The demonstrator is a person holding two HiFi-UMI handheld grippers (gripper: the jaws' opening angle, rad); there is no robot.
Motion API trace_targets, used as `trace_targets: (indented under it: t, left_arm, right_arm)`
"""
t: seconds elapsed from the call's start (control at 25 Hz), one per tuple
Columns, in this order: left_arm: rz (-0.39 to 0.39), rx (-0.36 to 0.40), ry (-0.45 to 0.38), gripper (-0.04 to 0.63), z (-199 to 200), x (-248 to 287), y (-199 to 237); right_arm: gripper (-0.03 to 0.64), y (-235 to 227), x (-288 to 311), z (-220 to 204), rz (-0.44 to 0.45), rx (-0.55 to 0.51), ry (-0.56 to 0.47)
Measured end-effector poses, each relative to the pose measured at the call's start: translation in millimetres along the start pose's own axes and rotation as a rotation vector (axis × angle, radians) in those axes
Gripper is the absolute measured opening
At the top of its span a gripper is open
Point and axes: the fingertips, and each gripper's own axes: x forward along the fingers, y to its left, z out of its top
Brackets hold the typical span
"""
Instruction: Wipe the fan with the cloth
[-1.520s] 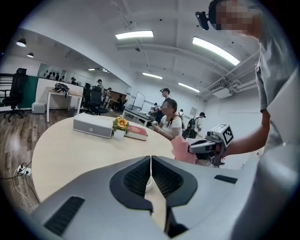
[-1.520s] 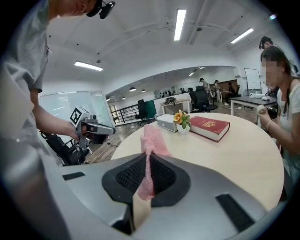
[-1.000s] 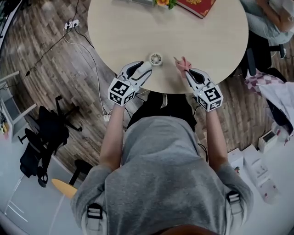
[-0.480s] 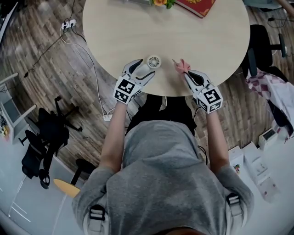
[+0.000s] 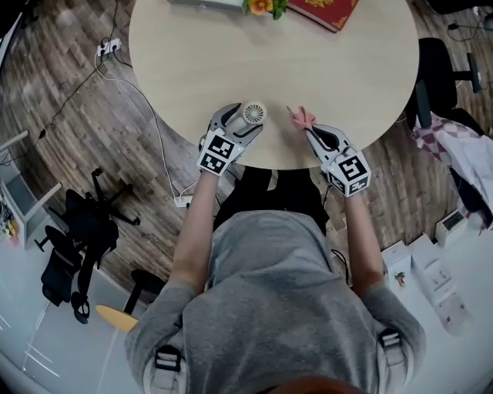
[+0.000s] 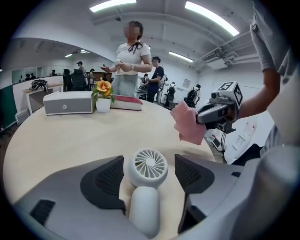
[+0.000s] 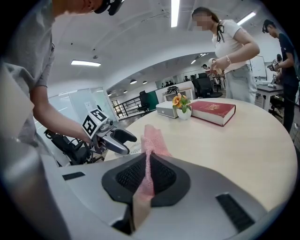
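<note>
A small white handheld fan (image 6: pixel 148 167) lies on the round beige table (image 5: pixel 231 54) near its front edge, grille facing away from me. My left gripper (image 6: pixel 149 178) straddles it; its jaws are opening and the pads stand clear of the fan on both sides. In the head view the fan (image 5: pixel 254 113) sits at the tip of the left gripper (image 5: pixel 239 121). To the right my right gripper (image 5: pixel 312 132) is shut on the pink cloth (image 5: pixel 303 117), held above the table. The cloth (image 7: pixel 150 140) sticks up from between the closed jaws of the right gripper (image 7: pixel 146 176).
At the table's far side are a red book (image 5: pixel 323 11), a small flower pot (image 5: pixel 266 6) and a white box (image 6: pixel 68 102). People stand beyond the table. A power strip with cables (image 5: pixel 108 48) and office chairs (image 5: pixel 85 223) are on the wooden floor.
The left gripper has come down to the table with the fan and its jaws have spread apart, letting go of it. The right gripper with the cloth has barely moved.
</note>
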Motion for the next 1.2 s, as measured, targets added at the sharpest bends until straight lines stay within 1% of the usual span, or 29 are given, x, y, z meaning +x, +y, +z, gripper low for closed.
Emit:
trace_targets:
  t: [0.28,0.44,0.6,0.88,1.2]
  left_arm:
    - [0.004,0.065,0.068,0.356,-6,23,0]
    - [0.001,0.084,0.097,0.357,-11,30,-3]
    - [0.011,0.092,0.106,0.357,-11,36,-1]
    - [0.017,0.112,0.107,0.357,-7,43,0]
    - [0.027,0.121,0.055,0.359,-4,49,2]
  right_arm:
    - [0.028,-7,4,-3,0.008,0.006,0.007]
    - [0.028,-10,5,-4,0.011,0.008,0.008]
    - [0.028,-14,6,-6,0.013,0.008,0.014]
    - [0.028,-20,5,-6,0.019,0.011,0.019]
    - [0.028,-16,9,-8,0.029,0.012,0.019]
